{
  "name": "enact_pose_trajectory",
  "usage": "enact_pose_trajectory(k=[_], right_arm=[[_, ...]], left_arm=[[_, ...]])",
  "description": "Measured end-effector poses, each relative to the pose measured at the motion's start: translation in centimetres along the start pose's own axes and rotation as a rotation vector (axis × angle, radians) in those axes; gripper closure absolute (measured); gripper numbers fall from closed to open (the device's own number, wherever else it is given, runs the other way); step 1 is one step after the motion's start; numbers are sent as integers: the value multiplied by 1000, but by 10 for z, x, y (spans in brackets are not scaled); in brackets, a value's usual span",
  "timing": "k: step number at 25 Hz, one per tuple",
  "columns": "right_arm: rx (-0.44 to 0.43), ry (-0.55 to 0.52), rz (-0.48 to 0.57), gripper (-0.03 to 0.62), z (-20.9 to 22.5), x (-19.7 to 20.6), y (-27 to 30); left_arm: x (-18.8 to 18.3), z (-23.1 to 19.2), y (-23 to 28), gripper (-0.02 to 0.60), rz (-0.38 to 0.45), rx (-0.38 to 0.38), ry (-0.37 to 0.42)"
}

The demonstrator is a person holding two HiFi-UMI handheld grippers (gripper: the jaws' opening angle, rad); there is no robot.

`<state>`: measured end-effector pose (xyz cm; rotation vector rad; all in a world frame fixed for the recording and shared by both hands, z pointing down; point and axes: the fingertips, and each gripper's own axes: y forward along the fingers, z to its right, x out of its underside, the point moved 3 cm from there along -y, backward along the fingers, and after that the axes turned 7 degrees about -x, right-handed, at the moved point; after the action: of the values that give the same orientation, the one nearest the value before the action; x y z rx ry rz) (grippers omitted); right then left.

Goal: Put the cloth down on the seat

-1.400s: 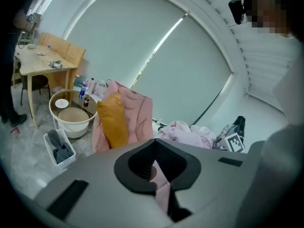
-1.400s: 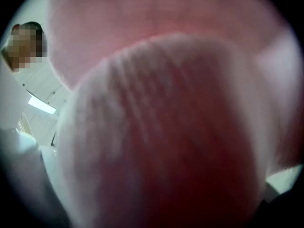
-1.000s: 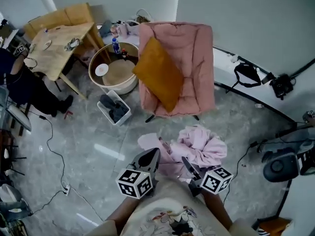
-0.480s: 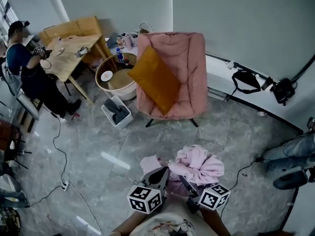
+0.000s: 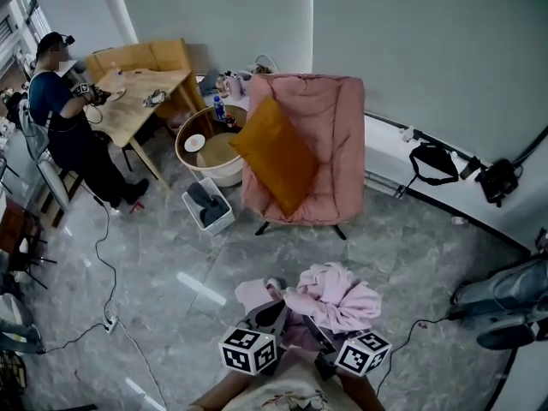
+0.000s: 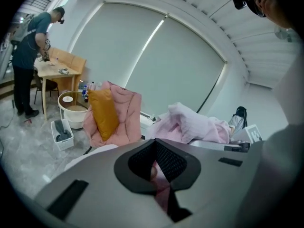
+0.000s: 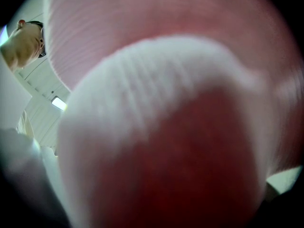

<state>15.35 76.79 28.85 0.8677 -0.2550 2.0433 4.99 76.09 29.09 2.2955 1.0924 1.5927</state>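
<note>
Right gripper view: your cloth (image 7: 156, 103) blurs across everything, hiding the jaws.
Far-left table (image 5: 141, 118): small things there unreadable.

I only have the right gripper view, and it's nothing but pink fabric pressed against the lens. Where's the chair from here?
Observer: The head view shows the pink chair ahead of you. The cloth is bunched up close in front of you, well short of it.
Operator: Is the seat free?
Observer: Not fully. An orange cushion lies across the left part of the seat.
Operator: Does the left claw have a grip?
Observer: Yes. In its own view the left claw is pinched shut on a fold of the cloth.
</note>
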Motion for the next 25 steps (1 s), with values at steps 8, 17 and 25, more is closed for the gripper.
enact_pose_trajectory(k=[8,17,25], right_arm=[[113,-32,71,368,45,-70,27],[134,-35,160,368,59,-142,117],[194,-108,186,368,67,-170,180]], left_arm=[[-70,-14,74,577,6,100,16],[-166,-73,118,577,47,162,35],[-204,-125,137,577,59,195,48]])
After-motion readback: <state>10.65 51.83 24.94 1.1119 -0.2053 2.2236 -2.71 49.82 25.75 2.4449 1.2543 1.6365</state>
